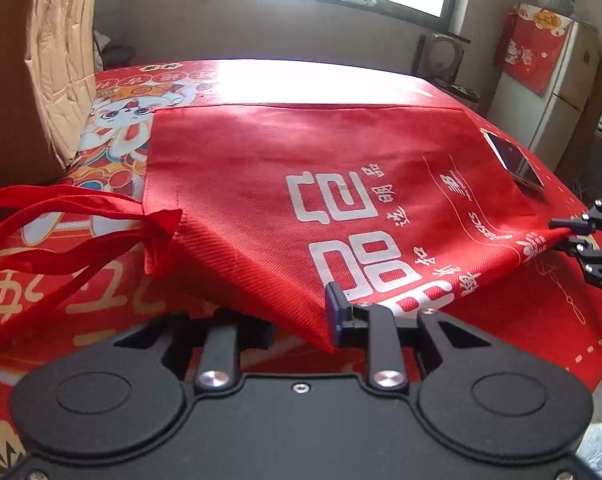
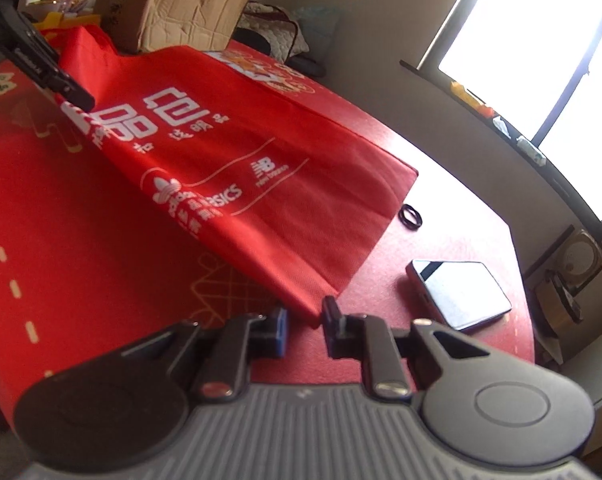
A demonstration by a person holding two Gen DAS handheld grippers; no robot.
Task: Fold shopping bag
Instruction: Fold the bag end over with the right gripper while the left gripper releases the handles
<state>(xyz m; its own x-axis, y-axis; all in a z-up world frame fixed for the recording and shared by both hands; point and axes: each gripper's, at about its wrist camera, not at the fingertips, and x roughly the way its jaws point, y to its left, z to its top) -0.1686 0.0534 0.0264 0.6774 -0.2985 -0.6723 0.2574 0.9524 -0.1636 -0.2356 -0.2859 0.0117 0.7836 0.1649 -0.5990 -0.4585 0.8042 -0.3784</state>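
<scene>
The shopping bag (image 2: 237,168) covers the middle of the table (image 2: 453,208). Bare cloth lies open along the near edge. At the right edge a phone (image 2: 459,294) and a small black ring (image 2: 411,215) lie just off the bag — the far left corner is blocked by a cardboard box (image 1: 57,60).

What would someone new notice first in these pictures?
A big red shopping bag with white lettering lies spread over a red printed tablecloth. Its handles trail off the left end. A phone lies beside the bag's right end, and a cardboard box stands at the far left.
</scene>
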